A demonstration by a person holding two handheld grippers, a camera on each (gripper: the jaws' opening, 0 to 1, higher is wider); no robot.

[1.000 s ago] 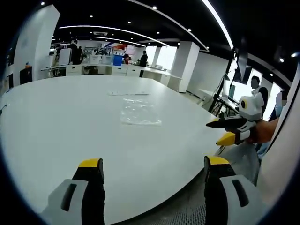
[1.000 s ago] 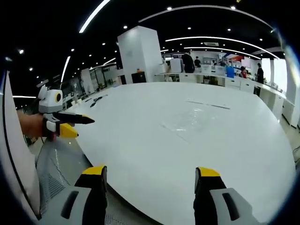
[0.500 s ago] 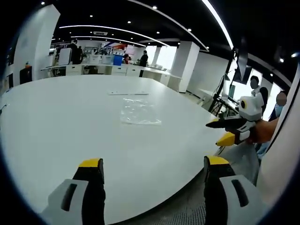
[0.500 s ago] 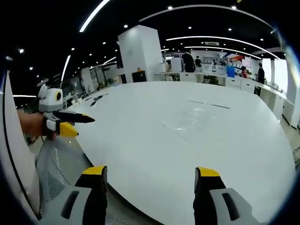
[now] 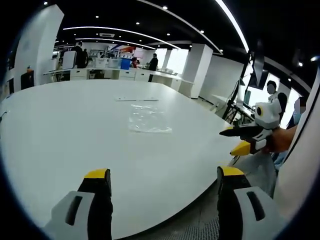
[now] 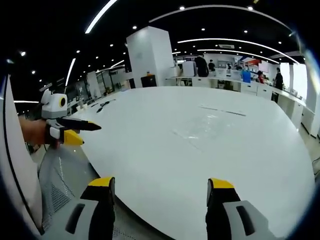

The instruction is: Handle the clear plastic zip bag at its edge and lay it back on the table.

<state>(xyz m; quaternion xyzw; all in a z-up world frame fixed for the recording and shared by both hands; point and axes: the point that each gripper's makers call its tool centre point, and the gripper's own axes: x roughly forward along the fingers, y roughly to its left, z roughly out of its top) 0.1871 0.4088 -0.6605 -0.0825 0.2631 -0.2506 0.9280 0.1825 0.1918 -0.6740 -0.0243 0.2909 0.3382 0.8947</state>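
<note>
Both tongs are held wide apart and empty at the near edge of a large white worktop (image 5: 60, 130): the left tongs (image 5: 162, 176) are seen in the left gripper view, the right tongs (image 6: 160, 182) in the right gripper view, and neither is touching anything. The clear plastic zip bag (image 5: 149, 120) is lying flat on the worktop, well away from both tongs, toward the middle of the surface; in the right gripper view it is barely made out as a faint glint (image 6: 200, 131).

A missed grasp is judged the main risk: the bag is thin, transparent and flush with the surface, so its edge may be skated over or the film pushed along instead of being pinched. If only one layer is caught, the bag may slip free when lifted, and a crumpled or folded landing could result.

A slim pale strip (image 5: 137, 99) is lying just beyond the bag, and small dark objects (image 6: 103, 105) are seen near the far rim in the right gripper view. Nothing is standing between the tongs and the bag. People and counters are visible in the background.
</note>
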